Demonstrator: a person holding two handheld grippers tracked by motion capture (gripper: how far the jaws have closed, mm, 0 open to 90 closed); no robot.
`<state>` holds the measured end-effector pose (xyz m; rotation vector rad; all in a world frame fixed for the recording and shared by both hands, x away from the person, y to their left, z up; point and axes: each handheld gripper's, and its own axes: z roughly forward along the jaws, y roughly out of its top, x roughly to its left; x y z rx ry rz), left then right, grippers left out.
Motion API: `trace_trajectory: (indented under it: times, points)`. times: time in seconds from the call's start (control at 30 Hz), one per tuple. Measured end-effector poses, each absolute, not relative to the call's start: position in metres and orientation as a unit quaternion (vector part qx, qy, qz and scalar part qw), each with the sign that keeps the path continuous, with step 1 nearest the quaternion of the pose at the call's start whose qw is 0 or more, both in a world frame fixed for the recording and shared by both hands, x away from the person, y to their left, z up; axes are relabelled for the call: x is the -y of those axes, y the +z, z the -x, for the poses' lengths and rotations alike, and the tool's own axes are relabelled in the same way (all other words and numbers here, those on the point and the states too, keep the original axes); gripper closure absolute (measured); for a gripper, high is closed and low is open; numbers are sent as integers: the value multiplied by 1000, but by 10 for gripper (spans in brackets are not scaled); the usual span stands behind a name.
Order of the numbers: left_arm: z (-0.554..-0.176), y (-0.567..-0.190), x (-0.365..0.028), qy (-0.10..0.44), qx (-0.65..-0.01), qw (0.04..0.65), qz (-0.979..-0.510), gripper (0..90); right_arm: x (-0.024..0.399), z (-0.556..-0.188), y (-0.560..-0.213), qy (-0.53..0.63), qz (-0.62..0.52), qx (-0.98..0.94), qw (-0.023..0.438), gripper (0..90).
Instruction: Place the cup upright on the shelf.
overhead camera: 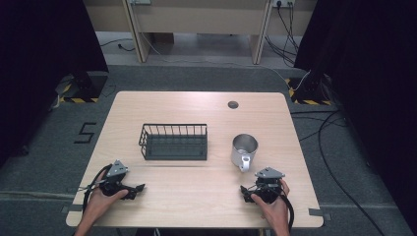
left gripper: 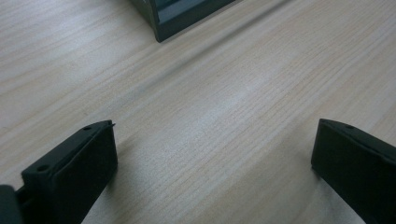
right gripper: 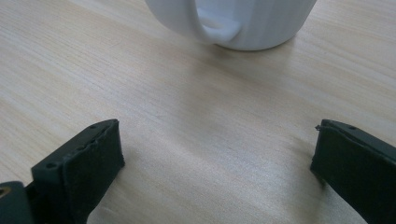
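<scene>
Near bench edge: both hand-held grippers rest low, apart from every object.
Right hand-held gripper: jaws wide, nothing between them; in the right gripper view it looks straight at the mug's handle.
Left hand-held gripper: jaws wide and empty, aimed at bare bench, the basket corner beyond.
Mug: steel, upright on the bench, right of the black wire basket and well apart from it, just ahead of the right hand-held gripper.
Mug axis: long axis vertical, mouth up; handle points back toward the person.
Risk: the smooth round wall could slip or the mug could tip if the jaws close off-centre or catch only the handle.
Risk: a low push forward could shove the mug along the bench before the jaws close.
</scene>
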<state>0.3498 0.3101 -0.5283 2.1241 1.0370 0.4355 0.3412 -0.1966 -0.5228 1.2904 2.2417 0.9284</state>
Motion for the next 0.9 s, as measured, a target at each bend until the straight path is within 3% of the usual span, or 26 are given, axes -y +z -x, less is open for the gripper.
trace_trajectory:
  times: [0.17,0.9]
  points:
    - [-349,-528,-310,168,-401,361,-825,0,199,-339,-521,345,-461,-792,203,167]
    - [-343,-529,-312,170,-407,361,-822,0,196,-329,-497,433,-431,-754,241,153]
